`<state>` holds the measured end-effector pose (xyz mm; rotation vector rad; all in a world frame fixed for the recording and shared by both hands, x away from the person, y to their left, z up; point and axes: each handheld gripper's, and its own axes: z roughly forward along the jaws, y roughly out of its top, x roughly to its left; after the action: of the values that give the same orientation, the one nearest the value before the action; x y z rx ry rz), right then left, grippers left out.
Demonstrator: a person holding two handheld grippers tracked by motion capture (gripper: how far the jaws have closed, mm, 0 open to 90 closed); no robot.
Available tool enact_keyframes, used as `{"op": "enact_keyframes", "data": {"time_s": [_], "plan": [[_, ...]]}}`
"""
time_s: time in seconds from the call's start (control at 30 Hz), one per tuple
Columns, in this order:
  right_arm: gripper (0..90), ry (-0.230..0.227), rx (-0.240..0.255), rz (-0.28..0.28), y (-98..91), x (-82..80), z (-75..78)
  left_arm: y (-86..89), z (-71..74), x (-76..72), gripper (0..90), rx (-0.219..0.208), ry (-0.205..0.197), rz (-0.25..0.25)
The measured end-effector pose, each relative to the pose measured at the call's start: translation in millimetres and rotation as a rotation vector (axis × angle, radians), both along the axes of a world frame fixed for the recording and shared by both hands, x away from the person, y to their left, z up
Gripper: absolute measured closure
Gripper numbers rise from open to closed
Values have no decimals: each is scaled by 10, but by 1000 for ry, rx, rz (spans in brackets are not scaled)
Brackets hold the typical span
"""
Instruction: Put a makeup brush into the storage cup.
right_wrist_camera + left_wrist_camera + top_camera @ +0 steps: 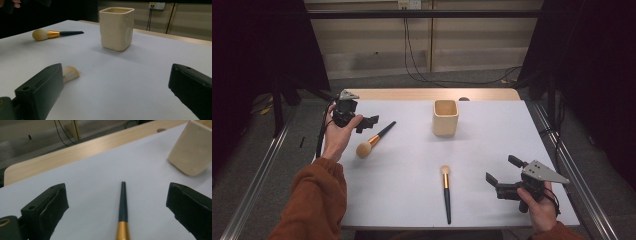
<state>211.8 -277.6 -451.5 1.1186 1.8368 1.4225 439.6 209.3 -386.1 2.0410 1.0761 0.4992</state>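
The white-covered table (pixel 412 175) is carrying a cream square cup (pixel 445 117) standing upright toward twelve o'clock. The left gripper (pixel 371 121) is hovering at ten o'clock with its jaws spread apart, straddling the dark handle of the big brush (pixel 374 140). The right gripper (pixel 502 172) is sitting at four o'clock, jaws also gaping, near the slim brush (pixel 446 192) lying at six o'clock.
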Motion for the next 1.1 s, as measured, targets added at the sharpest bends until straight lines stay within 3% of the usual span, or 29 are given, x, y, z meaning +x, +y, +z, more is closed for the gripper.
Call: {"op": "enact_keyframes", "data": {"time_s": [0.27, 0.33, 0.47, 0.53, 0.63, 0.7, 0.93, 1.1], "plan": [[0, -1, -3, 0, 5, -4, 2, -14, -40, 78, 47, 90, 109, -17], [0, -2, -10, 2, 4, -8, 4, -32, -75, 97, 60, 89, 161, -23], [0, -4, -11, 1, 1, -8, 7, -55, -99, 123, 63, 140, 238, -48], [0, -6, -18, 2, 7, -11, 7, -72, -111, 128, 63, 166, 248, -59], [0, -6, -20, 5, 14, -8, 6, -95, -150, 163, 69, 206, 321, -77], [0, -5, -19, 6, 13, -6, 3, -108, -186, 188, 66, 249, 327, -79], [0, 1, -14, 4, 10, -6, -5, -165, -279, 229, 64, 291, 399, -133], [0, 1, -13, 7, 21, -11, -1, -210, -352, 284, 79, 361, 448, -148]]}}
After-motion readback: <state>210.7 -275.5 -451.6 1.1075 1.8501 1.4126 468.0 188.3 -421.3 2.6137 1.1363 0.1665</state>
